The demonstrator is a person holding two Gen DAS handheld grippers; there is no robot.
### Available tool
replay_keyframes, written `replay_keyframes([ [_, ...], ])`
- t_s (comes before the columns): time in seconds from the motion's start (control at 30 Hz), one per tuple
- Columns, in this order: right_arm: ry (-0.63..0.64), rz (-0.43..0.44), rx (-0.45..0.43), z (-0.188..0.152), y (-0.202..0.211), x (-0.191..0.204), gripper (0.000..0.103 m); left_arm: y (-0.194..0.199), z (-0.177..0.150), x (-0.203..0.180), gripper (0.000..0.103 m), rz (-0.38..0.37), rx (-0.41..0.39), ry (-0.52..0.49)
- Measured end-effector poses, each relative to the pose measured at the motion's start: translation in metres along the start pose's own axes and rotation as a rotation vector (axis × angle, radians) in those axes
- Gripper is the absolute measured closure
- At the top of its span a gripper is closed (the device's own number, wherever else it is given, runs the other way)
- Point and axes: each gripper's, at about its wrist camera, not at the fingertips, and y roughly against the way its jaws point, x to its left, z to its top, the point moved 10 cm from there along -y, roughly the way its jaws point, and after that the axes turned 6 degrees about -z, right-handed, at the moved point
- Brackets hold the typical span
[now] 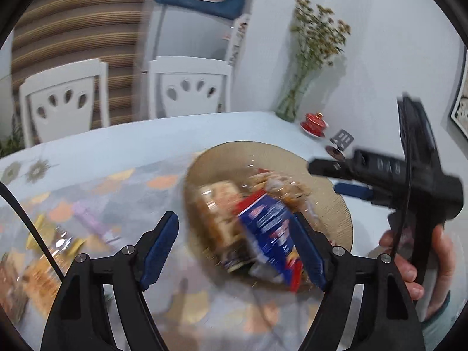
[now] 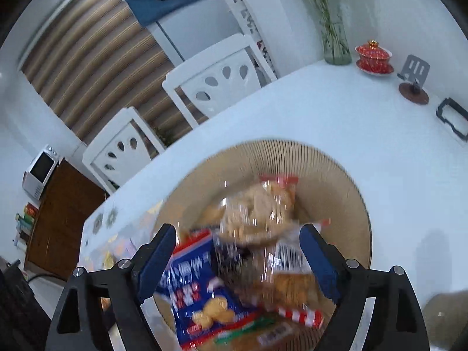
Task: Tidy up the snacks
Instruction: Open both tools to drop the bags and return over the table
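Both grippers are spread apart, holding nothing. The left gripper (image 1: 234,248) hangs over the blue packet (image 1: 269,228) in the woven basket (image 1: 336,204) at frame centre. The right gripper (image 2: 238,259) hovers above the same snack pile (image 2: 257,210). More snacks (image 1: 52,248) lie lower left on the desk (image 1: 117,146).

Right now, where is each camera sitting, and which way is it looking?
Left wrist view: it sits on the left hand-held gripper, looks ahead past its open blue fingers over the snack basket; the right hand with the right hand-held gripper shows too.
Right wrist view: it sits on the right hand-held gripper, looks down into the basket at a blue snack packet; only its own fingers show.
Both share the basket, blue packet, white chairs, flower vase and red lidded cup.
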Motion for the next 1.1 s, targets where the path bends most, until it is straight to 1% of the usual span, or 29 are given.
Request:
replay_keyframes([
  [0.07, -0.001, 0.024, 0.015, -0.015, 0.004, 0.003, 0.018, 0.014, -0.007, 0.014, 0.026, 0.027, 0.002, 0.03],
  [0.13, 0.011, 0.037, 0.009, -0.028, 0.011, 0.008, 0.018, 0.034, -0.019, 0.028, 0.026, 0.06, 0.005, 0.058],
  [0.23, 0.073, 0.061, -0.004, -0.048, 0.029, 0.027, 0.018, 0.064, -0.038, 0.05, 0.026, 0.131, 0.006, 0.084],
  [0.3, 0.114, 0.097, -0.016, -0.06, 0.042, 0.043, 0.018, 0.086, -0.053, 0.064, 0.026, 0.168, 0.003, 0.103],
  [0.33, 0.136, 0.113, -0.02, -0.066, 0.048, 0.052, 0.018, 0.098, -0.063, 0.072, 0.026, 0.192, 0.009, 0.12],
  [0.4, 0.186, 0.145, -0.023, -0.081, 0.058, 0.071, 0.018, 0.121, -0.084, 0.084, 0.026, 0.21, 0.013, 0.147],
  [0.47, 0.237, 0.177, -0.018, -0.099, 0.064, 0.091, 0.018, 0.137, -0.103, 0.097, 0.026, 0.245, 0.013, 0.178],
  [0.6, 0.308, 0.213, 0.018, -0.134, 0.057, 0.121, 0.018, 0.159, -0.146, 0.127, 0.026, 0.34, 0.04, 0.221],
  [0.7, 0.365, 0.203, 0.08, -0.168, 0.036, 0.138, 0.018, 0.163, -0.172, 0.146, 0.026, 0.378, 0.062, 0.275],
  [0.77, 0.402, 0.201, 0.115, -0.193, 0.017, 0.148, 0.018, 0.162, -0.188, 0.16, 0.026, 0.42, 0.076, 0.291],
  [0.8, 0.426, 0.184, 0.116, -0.199, 0.008, 0.149, 0.018, 0.162, -0.194, 0.165, 0.026, 0.449, 0.084, 0.282],
  [0.83, 0.462, 0.154, 0.107, -0.207, 0.0, 0.15, 0.018, 0.161, -0.201, 0.17, 0.026, 0.495, 0.11, 0.255],
  [0.87, 0.508, 0.123, 0.085, -0.215, -0.009, 0.153, 0.018, 0.158, -0.205, 0.173, 0.026, 0.521, 0.136, 0.226],
  [0.9, 0.553, 0.101, 0.058, -0.22, -0.016, 0.156, 0.018, 0.153, -0.209, 0.172, 0.026, 0.53, 0.154, 0.19],
  [0.97, 0.619, 0.057, 0.025, -0.228, -0.029, 0.157, 0.018, 0.149, -0.212, 0.171, 0.026, 0.533, 0.16, 0.152],
  [1.03, 0.638, 0.042, 0.028, -0.235, -0.04, 0.156, 0.018, 0.141, -0.219, 0.173, 0.026, 0.535, 0.181, 0.137],
  [1.1, 0.629, 0.047, 0.054, -0.241, -0.049, 0.152, 0.018, 0.143, -0.22, 0.175, 0.023, 0.538, 0.172, 0.145],
])
